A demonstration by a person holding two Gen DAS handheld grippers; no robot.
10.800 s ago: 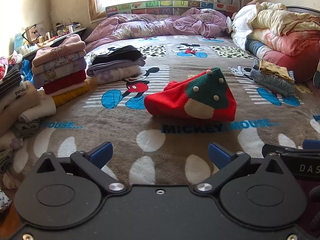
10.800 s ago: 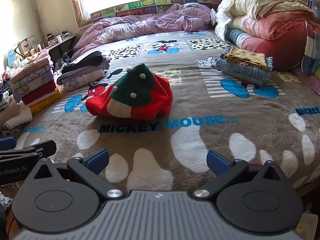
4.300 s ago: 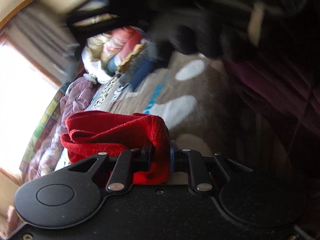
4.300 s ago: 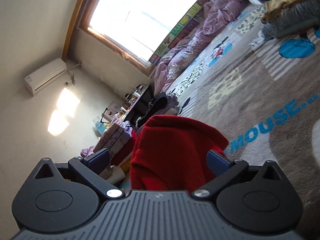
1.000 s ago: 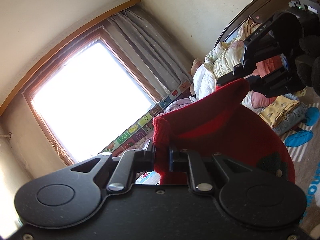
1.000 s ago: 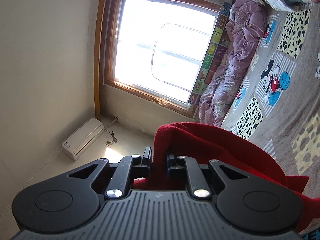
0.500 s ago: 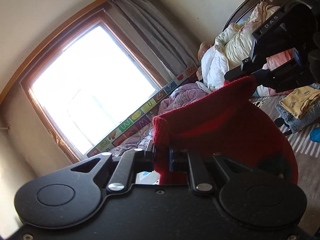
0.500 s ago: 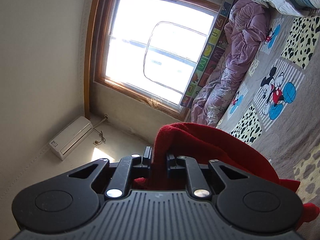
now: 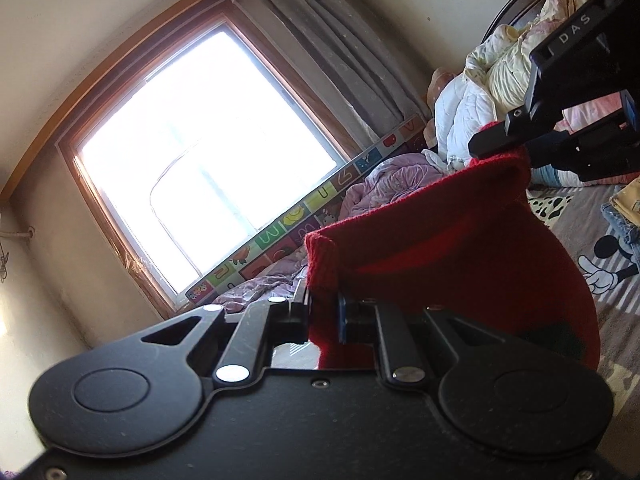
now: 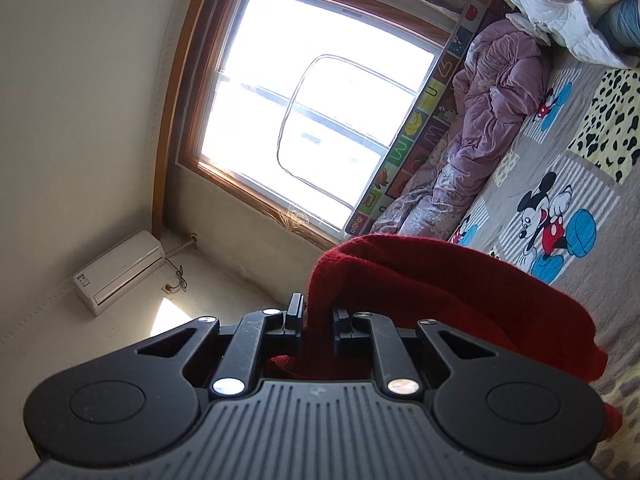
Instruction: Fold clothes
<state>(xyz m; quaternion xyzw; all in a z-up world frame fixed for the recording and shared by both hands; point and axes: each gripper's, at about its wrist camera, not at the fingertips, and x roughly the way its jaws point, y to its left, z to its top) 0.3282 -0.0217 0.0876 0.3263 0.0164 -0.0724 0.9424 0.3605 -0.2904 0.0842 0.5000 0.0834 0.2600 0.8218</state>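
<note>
The red knitted garment [image 9: 460, 264] is hanging in the air above the bed [image 10: 580, 292], stretched between the two grippers rather than lying on anything. In the left wrist view its ribbed edge is sitting pinched at the near end, and the cloth is running up and to the right toward the other tool, sagging into a pouch between the two holds. A dark patch is showing low on the right of the cloth; what it is cannot be told here.

The left gripper [image 9: 324, 312] is clamping that ribbed edge, jaws drawn in tight on the knit. The right gripper [image 10: 316, 316] is doing the same to another part of the edge, with red cloth bunching over and behind its fingers; in the left wrist view it [image 9: 500, 140] is showing at the far right, biting the top of the cloth.

Judging by this, the fold is hardly begun: the garment is being held up and spread, no crease is visible, and laying it flat, folding it and setting it aside are all still to come.

Beyond the cloth, the cartoon-mouse blanket [image 10: 560, 216] is covering the bed, a rumpled purple quilt [image 10: 492, 100] is lying along the far side under the bright window [image 10: 320, 100], and piled bedding [image 9: 480, 92] is standing at the right.
</note>
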